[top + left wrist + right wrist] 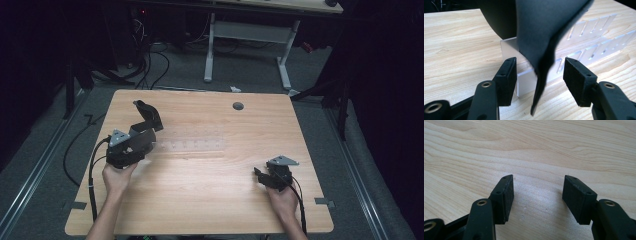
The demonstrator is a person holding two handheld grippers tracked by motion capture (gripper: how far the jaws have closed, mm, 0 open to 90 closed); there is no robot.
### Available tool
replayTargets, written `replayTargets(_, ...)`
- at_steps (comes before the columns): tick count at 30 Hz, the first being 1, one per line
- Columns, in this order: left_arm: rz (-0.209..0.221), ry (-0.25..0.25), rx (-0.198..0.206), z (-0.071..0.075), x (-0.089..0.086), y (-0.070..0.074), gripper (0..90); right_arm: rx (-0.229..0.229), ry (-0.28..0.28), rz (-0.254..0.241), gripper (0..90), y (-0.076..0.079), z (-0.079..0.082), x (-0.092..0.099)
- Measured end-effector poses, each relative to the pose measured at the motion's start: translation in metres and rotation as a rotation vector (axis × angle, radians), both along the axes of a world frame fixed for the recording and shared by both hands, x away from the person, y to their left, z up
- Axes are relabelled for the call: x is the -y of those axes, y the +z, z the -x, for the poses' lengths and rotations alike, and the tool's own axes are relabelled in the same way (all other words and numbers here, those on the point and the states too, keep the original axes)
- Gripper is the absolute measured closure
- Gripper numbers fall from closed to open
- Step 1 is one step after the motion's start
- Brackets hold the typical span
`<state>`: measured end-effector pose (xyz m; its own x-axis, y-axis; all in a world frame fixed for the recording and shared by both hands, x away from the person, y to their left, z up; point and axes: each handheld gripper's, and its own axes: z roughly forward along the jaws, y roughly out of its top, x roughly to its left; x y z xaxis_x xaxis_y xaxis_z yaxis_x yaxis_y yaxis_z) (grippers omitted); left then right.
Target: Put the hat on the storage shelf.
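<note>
At the desk's [210, 195] left, a black flexible sheet [541, 37] is hanging between the left claw's [539, 72] wide jaws, ungripped, over a clear slotted rack [584, 47]; right claw [537, 192] is idling wide, empty.

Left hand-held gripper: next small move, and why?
Probably close the left hand-held gripper on the black sheet. Its jaws stand open with the sheet's lower edge hanging between them, touching neither pad, above the clear slotted rack. The right hand-held gripper is open over bare table.

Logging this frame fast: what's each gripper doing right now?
Left gripper: open, jaws either side of a hanging black sheet, not clamped on it.
Right gripper: open, holding nothing, over bare table.
</note>
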<state>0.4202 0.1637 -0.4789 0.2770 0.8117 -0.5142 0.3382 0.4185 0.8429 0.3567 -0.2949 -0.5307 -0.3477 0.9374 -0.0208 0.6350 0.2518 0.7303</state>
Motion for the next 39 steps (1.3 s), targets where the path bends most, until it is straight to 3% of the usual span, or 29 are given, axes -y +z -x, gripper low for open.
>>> replayTargets(4, 0.012, 0.001, -0.013, 0.007, -0.004, -0.003, 42.8, 0.000, 0.000, 0.000, 42.8, 0.000, 0.000, 0.000)
replayTargets(13, -0.017, -0.014, -0.046, 0.031, -0.004, -0.023, 39.8, 0.000, -0.001, -0.001, 42.7, 0.000, 0.000, 0.000)
replayTargets(17, -0.035, -0.022, -0.069, 0.043, 0.000, -0.035, 39.4, 0.000, -0.001, 0.000, 42.7, 0.000, 0.000, 0.000)
replayTargets(20, -0.022, -0.030, -0.087, 0.050, 0.002, -0.043, 39.4, 0.000, -0.001, 0.000, 42.7, 0.000, 0.000, 0.000)
replayTargets(27, -0.019, -0.060, -0.093, 0.060, 0.012, -0.049, 39.6, 0.000, -0.001, 0.000, 42.7, 0.000, 0.000, 0.000)
replayTargets(39, -0.115, -0.102, -0.102, 0.066, 0.039, -0.064, 38.7, 0.000, -0.001, 0.000, 42.6, 0.000, 0.000, 0.000)
